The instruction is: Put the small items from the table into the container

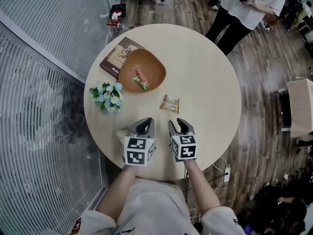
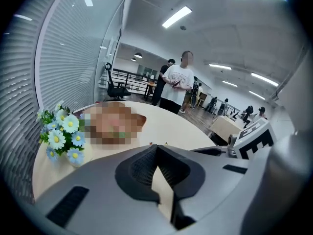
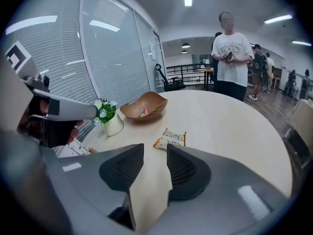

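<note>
While the snack packet (image 1: 169,104) lies long side crosswise on the desk (image 1: 210,72), right tongs (image 1: 177,123) gape empty, left tongs (image 1: 145,123) clenched on nothing.

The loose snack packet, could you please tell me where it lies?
In the head view the snack packet lies on the table, right of the wooden bowl, ahead of the right gripper.

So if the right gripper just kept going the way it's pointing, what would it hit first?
Probably the snack packet lying just beyond the right gripper's open jaws; tilted downward, it might touch bare table just short of it.
</note>
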Available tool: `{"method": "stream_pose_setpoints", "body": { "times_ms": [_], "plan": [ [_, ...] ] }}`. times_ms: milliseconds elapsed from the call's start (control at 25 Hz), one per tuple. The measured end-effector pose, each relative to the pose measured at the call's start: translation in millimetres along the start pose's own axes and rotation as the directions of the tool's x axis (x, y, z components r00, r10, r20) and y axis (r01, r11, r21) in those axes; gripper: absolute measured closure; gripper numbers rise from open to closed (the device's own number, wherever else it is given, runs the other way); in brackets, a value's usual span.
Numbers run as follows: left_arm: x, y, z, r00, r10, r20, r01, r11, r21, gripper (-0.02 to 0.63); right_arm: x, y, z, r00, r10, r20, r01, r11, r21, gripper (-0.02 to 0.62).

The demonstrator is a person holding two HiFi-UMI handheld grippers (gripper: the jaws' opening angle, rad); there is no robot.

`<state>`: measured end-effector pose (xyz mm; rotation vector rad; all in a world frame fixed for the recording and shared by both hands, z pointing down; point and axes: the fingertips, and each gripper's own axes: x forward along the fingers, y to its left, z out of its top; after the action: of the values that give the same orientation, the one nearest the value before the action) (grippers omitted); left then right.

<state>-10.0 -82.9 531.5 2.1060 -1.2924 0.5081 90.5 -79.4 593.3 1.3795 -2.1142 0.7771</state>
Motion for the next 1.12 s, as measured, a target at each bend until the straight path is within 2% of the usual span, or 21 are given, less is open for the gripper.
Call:
{"method": "stream_pose_setpoints", "body": {
  "times_ms": [280,440,680,880,1120],
  "plan": [
    [7,-7,-12,0.999,0.015,-0.03,-0.015,1.0,-0.011,0.6,6,-12,-12,0.999,-0.05,0.0,0.049,0.998,0.04,0.438],
    [7,-9,-14,0.999,0.002,-0.046,-0.002,1.0,-0.013,0.6,30,-25,-6,0.995,-0.101,-0.002,0.101,0.994,0.043,0.337],
    [5,-2,-16,0.999,-0.002,-0.052,0.0,0.999,-0.032,0.6,83,-40,-2,0.989,-0.149,-0.023,0.15,0.979,0.14,0.22],
    [3,-1,-11,0.999,-0.015,-0.05,0.013,1.0,-0.028,0.6,116,-54,-3,0.977,-0.199,-0.075,0.209,0.962,0.176,0.194],
    [-2,12,-8,0.998,0.0,-0.061,-0.003,0.999,-0.037,0.6,136,-60,-16,0.956,-0.232,-0.179,0.264,0.948,0.181,0.196]
  ]
}}
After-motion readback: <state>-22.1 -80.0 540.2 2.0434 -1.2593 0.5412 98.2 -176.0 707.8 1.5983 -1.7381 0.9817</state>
